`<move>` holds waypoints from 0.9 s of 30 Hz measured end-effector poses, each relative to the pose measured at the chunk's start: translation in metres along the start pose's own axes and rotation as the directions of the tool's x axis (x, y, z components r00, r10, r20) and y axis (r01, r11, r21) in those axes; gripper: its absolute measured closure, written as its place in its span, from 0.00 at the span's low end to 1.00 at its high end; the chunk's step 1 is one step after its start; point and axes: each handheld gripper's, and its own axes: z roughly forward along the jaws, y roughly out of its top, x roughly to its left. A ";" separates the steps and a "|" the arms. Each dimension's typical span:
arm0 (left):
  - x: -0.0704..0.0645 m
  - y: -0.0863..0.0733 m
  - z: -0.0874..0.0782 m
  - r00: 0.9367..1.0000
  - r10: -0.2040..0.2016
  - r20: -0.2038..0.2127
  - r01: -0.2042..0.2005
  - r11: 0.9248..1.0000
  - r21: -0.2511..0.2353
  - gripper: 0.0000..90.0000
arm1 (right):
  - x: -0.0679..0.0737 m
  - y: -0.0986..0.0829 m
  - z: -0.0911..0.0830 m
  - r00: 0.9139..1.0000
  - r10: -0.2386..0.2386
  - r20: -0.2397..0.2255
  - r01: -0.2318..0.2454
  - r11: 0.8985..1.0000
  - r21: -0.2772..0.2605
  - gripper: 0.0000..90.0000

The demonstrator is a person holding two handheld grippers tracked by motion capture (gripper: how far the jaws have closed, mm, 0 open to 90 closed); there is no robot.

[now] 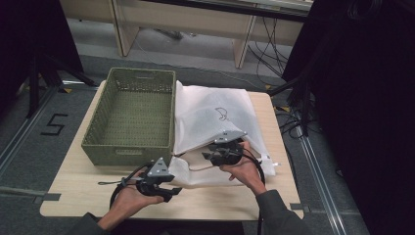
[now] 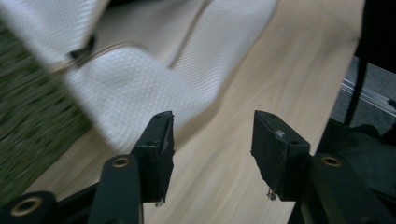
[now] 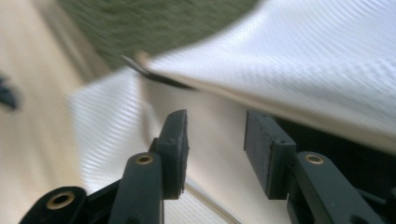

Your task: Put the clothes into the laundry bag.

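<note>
The bag [image 1: 210, 115] is white, a fine woven mesh texture showing on its cloth in both gripper views, with a small dark line drawing printed on its upper face and a thin tan cord along its edge. The basket [image 1: 128, 147] at the left is olive green, woven in a tight regular pattern. The counter [image 1: 88, 193] is pale wood with a faint light grain. The left hand-held gripper [image 2: 212, 135] has matte black jaws with brass-coloured rivets; the right hand-held gripper [image 3: 215, 135] is the same black with brass rivets. Each carries a grey three-cornered plate in the high view. The floor [image 1: 29, 147] is grey, marked with a black 5.
</note>
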 end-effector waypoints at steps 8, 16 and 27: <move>0.017 -0.013 -0.021 0.996 -0.077 -0.054 0.077 0.997 -0.005 0.45 | 0.039 0.026 0.043 0.988 -0.122 -0.091 0.119 0.992 -0.043 0.70; 0.025 -0.016 -0.022 0.993 -0.096 -0.062 0.097 0.995 0.009 0.42 | 0.051 0.033 0.074 0.973 -0.198 -0.120 0.201 0.980 0.010 0.88; 0.025 -0.016 -0.021 0.996 -0.061 -0.064 0.062 0.998 0.024 0.43 | 0.019 0.006 0.026 0.983 -0.182 -0.004 0.182 0.982 0.049 1.00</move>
